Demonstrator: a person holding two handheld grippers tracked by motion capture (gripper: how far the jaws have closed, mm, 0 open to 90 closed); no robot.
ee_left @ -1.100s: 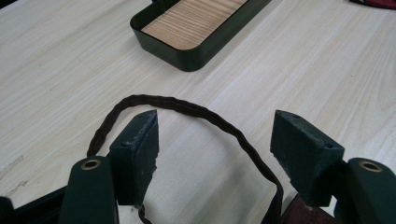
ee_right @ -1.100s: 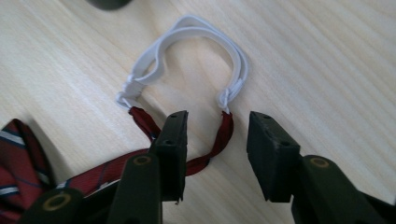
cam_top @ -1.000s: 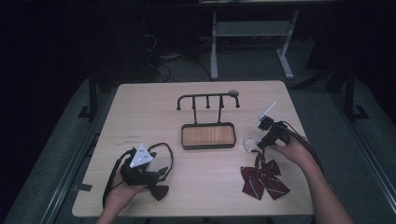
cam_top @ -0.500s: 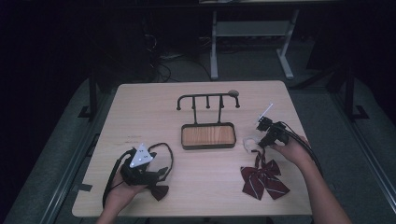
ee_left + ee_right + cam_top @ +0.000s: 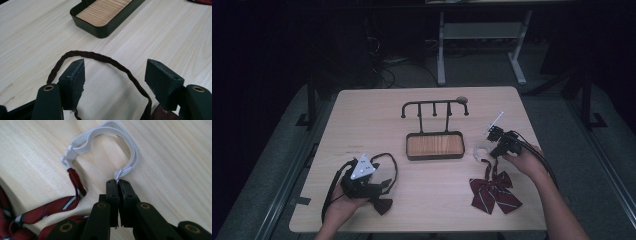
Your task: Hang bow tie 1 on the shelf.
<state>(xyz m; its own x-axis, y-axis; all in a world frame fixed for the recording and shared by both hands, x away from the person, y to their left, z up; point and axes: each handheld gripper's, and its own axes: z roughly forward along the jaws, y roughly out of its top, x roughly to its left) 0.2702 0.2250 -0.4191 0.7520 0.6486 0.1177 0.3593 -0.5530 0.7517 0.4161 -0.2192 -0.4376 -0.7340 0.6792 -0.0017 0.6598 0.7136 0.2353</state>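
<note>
A red striped bow tie [image 5: 494,192] lies on the desk [image 5: 432,200] at the person's right, its white elastic loop [image 5: 110,140] stretching away toward the tray [image 5: 434,146], pinched at its far end by the right hand-held gripper [image 5: 117,182], while the left hand-held gripper [image 5: 115,75] rests wide apart around a dark strap [image 5: 100,58].

worktop [image 5: 422,200]: pale wood with fine straight grain
tray [image 5: 100,30]: dark green-black rim and walls, floor of light striped wood grain
rack [image 5: 434,109]: black
bow tie [image 5: 493,192]: dark red with thin white and navy diagonal stripes
elastic band [image 5: 110,130]: white, ribbed
cord [image 5: 105,59]: dark brown
left gripper [image 5: 117,82]: black, with brass-coloured screw rings
plate [image 5: 363,166]: grey with small dark dots
right gripper [image 5: 117,182]: black, brass-coloured screw rings
</note>
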